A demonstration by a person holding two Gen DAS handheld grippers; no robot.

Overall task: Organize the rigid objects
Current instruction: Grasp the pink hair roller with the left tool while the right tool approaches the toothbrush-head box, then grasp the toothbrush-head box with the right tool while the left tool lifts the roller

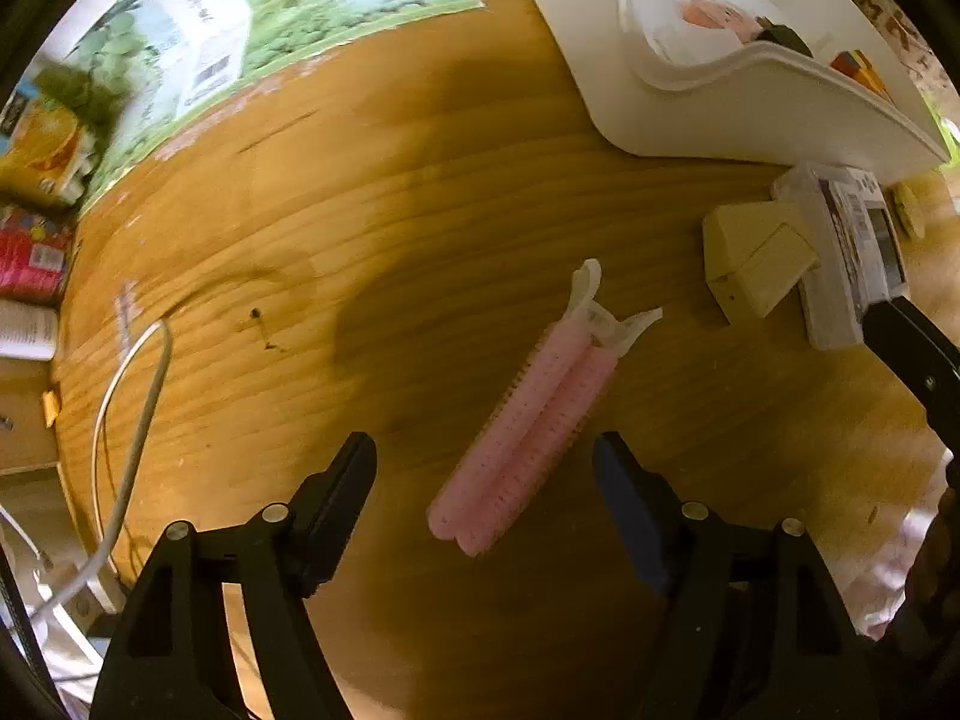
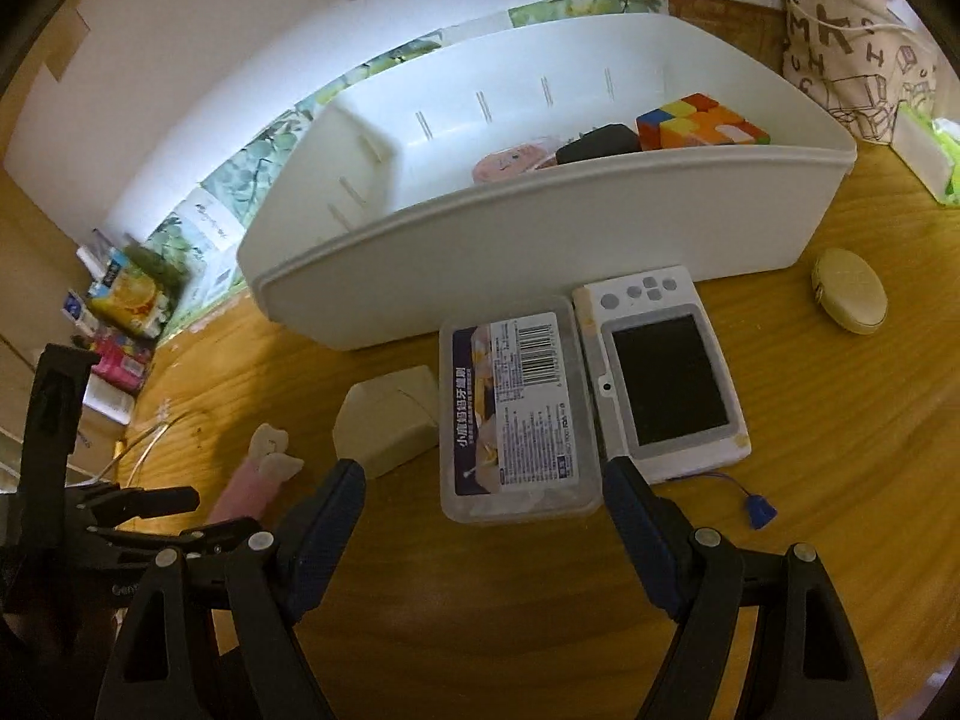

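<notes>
A pink hair-roller clip (image 1: pixel 528 420) with a white handle lies on the wooden table, its lower end between the fingers of my left gripper (image 1: pixel 485 462), which is open and points down at it without touching. My right gripper (image 2: pixel 483 495) is open over the near end of a clear plastic box with a barcode label (image 2: pixel 519 414). A white handheld game console (image 2: pixel 663 378) lies right of that box and a cream angular block (image 2: pixel 390 420) lies left of it. The white storage bin (image 2: pixel 540 240) behind them holds a colourful cube (image 2: pixel 699 123), a black item and a pink item.
A cream oval case (image 2: pixel 849 291) lies at the right on the table. A white cable (image 1: pixel 120 420) loops at the left edge. Snack packets (image 1: pixel 42 150) and a leafy poster stand along the back. A printed cloth bag (image 2: pixel 852 54) sits at the far right.
</notes>
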